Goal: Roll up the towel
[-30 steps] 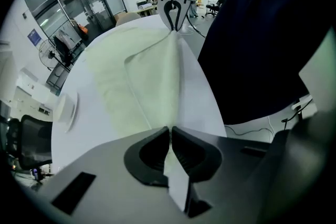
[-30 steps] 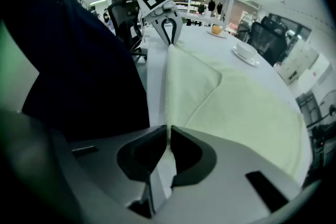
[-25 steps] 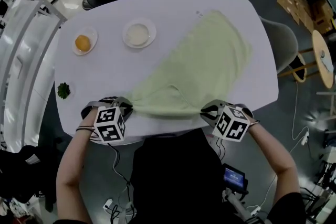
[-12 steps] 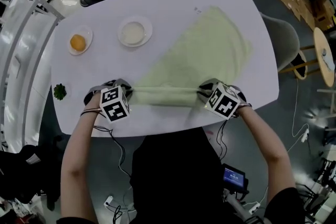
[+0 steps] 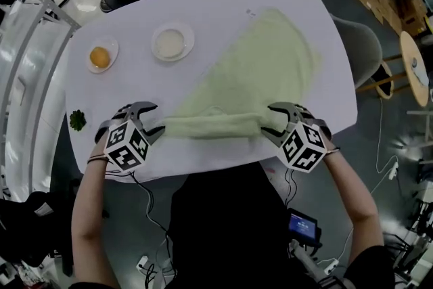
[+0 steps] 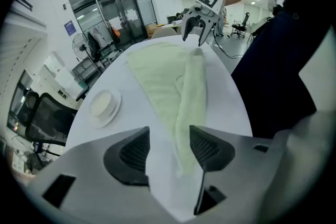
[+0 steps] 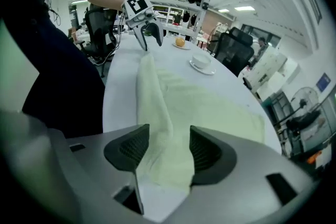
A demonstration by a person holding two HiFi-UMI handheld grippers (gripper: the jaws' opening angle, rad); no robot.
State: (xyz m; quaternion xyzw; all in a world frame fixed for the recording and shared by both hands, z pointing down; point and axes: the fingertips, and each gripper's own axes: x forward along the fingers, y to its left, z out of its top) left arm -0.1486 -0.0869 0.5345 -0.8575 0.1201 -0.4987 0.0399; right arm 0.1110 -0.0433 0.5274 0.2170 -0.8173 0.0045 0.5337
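Though flat beyond, nubby pale-green towel (image 5: 257, 71), soft tubular near-edge roll (image 5: 213, 125).

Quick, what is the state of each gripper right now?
Left gripper: open, jaws just been opening; rolled end of the pale green cloth towel between them, ungripped.
Right gripper: open, also just opening; towel between, ungripped.

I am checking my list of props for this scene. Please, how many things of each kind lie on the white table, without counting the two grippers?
Pale green towel: 1
White dishes: 2, the left dish and the middle dish
Round orange item on the left dish: 1
Small green item: 1
Total: 5
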